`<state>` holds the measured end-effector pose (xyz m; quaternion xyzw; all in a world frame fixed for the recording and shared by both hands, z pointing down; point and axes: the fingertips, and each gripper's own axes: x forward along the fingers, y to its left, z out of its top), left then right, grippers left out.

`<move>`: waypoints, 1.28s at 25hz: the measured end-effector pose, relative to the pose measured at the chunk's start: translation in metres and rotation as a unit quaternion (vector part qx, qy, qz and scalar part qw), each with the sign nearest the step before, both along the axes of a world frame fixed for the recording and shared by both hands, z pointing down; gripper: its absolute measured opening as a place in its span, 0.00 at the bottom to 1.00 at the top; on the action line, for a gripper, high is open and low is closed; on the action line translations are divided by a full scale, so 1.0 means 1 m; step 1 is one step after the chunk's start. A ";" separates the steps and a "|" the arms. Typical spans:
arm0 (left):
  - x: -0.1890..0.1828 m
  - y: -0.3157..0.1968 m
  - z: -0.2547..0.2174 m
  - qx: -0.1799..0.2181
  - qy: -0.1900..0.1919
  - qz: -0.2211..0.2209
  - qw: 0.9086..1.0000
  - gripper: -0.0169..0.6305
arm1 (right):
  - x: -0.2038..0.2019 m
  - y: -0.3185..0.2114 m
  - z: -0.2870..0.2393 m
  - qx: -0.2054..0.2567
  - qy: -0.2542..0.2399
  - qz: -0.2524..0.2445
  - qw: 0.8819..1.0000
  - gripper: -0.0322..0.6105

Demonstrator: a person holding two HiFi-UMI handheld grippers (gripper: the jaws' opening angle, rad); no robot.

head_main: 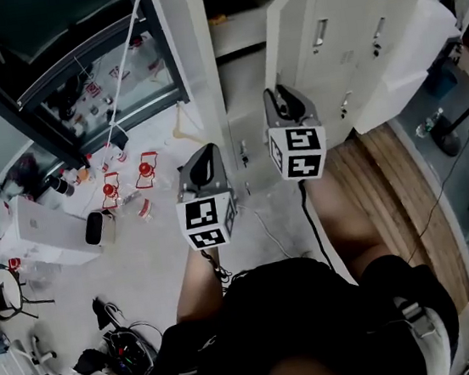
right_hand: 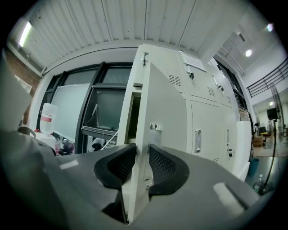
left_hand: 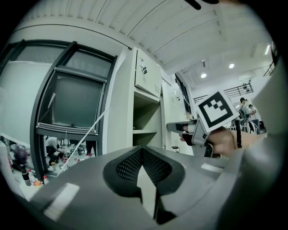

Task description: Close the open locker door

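The pale grey locker bank [head_main: 364,2] has one open door [head_main: 287,30] that swings out to the right of its open compartment [head_main: 235,32], which has a shelf inside. In the right gripper view the door's [right_hand: 166,112] free edge runs up between the two jaws, and my right gripper [right_hand: 142,150] is shut on it. The head view shows that gripper [head_main: 278,92] at the door's lower edge. My left gripper [head_main: 204,152] hangs lower left, away from the lockers. Its jaws [left_hand: 142,148] are shut with nothing between them and point at the open compartment [left_hand: 146,121].
A dark-framed window [head_main: 70,41] stands left of the lockers. Bottles, a white box [head_main: 51,228] and cables litter the floor below it. Closed locker doors [right_hand: 207,121] continue to the right, with a white sheet [head_main: 407,65] draped beside them and a wooden floor strip [head_main: 390,196].
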<state>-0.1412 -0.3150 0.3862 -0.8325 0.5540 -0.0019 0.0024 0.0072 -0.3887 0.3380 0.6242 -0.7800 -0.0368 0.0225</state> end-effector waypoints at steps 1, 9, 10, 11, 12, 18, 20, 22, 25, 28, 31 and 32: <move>-0.004 0.000 0.000 0.000 0.001 -0.002 1.000 0.03 | -0.005 -0.003 0.000 0.001 0.002 0.004 1.000 0.21; -0.037 -0.007 0.004 -0.002 0.004 -0.018 1.000 0.03 | -0.034 -0.029 0.001 -0.004 0.017 0.011 1.000 0.21; -0.042 -0.008 0.005 -0.003 0.005 -0.020 1.000 0.03 | -0.038 -0.032 0.001 -0.005 0.018 0.012 1.000 0.21; -0.045 -0.009 0.005 -0.003 0.005 -0.021 1.000 0.03 | -0.041 -0.035 0.001 -0.006 0.018 0.014 1.000 0.21; -0.049 -0.011 0.005 -0.003 0.005 -0.022 1.000 0.03 | -0.045 -0.039 0.001 -0.005 0.017 0.017 1.000 0.21; -0.064 -0.021 0.003 0.000 0.005 -0.027 1.000 0.03 | -0.061 -0.058 0.000 -0.009 0.017 0.025 1.000 0.20; -0.071 -0.024 0.002 0.000 0.005 -0.029 1.000 0.03 | -0.065 -0.065 0.000 -0.011 0.016 0.024 1.000 0.20; -0.078 -0.027 0.001 0.000 0.004 -0.032 0.999 0.03 | -0.070 -0.071 0.001 -0.011 0.016 0.023 1.000 0.20; -0.088 -0.031 -0.001 0.001 0.003 -0.040 0.999 0.03 | -0.077 -0.082 0.000 -0.011 0.017 0.020 1.000 0.20; -0.098 -0.033 -0.001 0.001 0.003 -0.049 0.999 0.03 | -0.083 -0.091 0.000 -0.005 0.027 0.023 0.999 0.20; -0.104 -0.036 -0.001 0.001 0.001 -0.058 0.998 0.03 | -0.086 -0.102 0.000 0.001 0.036 0.029 0.999 0.20; -0.106 -0.037 -0.001 0.001 0.001 -0.060 0.998 0.03 | -0.087 -0.105 0.000 0.001 0.035 0.028 0.999 0.20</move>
